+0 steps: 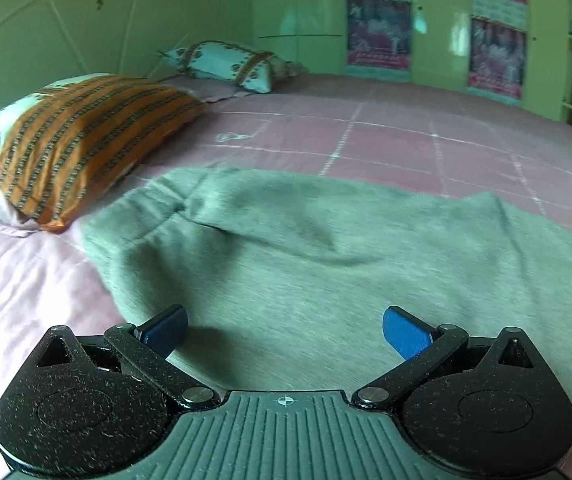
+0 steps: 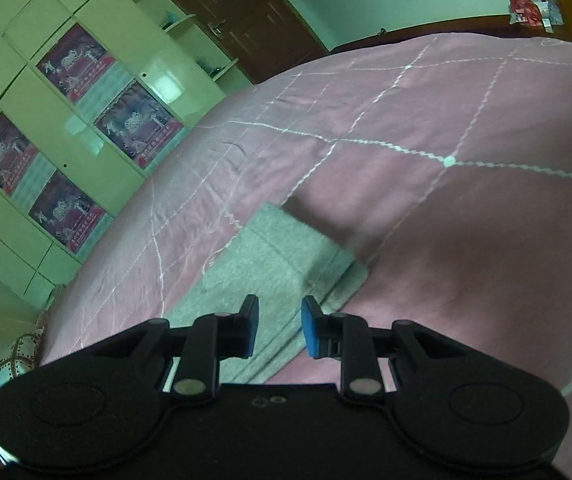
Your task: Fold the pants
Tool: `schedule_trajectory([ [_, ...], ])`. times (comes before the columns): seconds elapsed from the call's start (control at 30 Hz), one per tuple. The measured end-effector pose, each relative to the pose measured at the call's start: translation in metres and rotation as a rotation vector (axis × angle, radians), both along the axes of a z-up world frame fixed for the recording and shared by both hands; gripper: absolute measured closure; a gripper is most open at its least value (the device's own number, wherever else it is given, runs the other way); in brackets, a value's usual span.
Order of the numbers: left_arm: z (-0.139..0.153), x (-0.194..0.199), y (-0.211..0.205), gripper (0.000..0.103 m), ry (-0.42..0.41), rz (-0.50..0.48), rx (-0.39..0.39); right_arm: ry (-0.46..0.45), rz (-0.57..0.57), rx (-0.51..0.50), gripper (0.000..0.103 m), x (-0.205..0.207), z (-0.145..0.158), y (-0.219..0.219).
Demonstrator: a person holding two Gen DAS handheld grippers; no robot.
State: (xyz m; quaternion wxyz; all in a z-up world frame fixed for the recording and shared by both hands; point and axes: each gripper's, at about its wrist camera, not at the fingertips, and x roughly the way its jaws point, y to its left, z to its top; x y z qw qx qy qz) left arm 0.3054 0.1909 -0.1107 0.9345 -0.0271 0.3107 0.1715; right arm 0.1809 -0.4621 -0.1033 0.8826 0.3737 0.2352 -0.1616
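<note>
**Grey pants spread on the bed, both hand-held grippers empty above them**

Left wrist view: the left hand-held gripper (image 1: pixel 284 330) sits at 6 o'clock with its blue pads (image 1: pixel 404 332) spread wide and nothing between them. Beneath and ahead of it lie the grey pants (image 1: pixel 306 248), a broad rumpled sheet of fabric covering the middle of the view from 6 o'clock up to the centre. They rest on the pink bedspread (image 1: pixel 386 136), which is crossed by thin white stitched lines. At 9 o'clock an orange striped pillow (image 1: pixel 86 136) lies just beside the pants' edge; a pale patterned pillow (image 1: pixel 226 64) lies farther off at 11 o'clock. A green wardrobe (image 1: pixel 438 20) with pictured door panels stands at 1 o'clock.

Right wrist view, strongly tilted: the right hand-held gripper (image 2: pixel 280 328) at 6 o'clock has its pads a narrow gap apart, gripping nothing. One grey pant leg (image 2: pixel 270 264) runs from under the fingers toward the centre, ending in a cuff on the pink bedspread (image 2: pixel 446 120). The wardrobe (image 2: pixel 46 120) fills 9 to 10 o'clock; a dark wooden door (image 2: pixel 246 12) shows at 12 o'clock.
</note>
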Motion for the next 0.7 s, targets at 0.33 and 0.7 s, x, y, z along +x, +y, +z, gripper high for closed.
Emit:
schedule_trajectory([
  [0.33, -0.004, 0.003, 0.021, 0.0, 0.066, 0.007, 0.073, 0.046, 0.003, 0.01, 0.087, 0.021, -0.007, 0.003],
  [0.7, -0.009, 0.003, 0.032, 0.0, 0.083, 0.0, 0.032, 0.06, -0.006, 0.087, 0.103, 0.007, -0.015, -0.004],
])
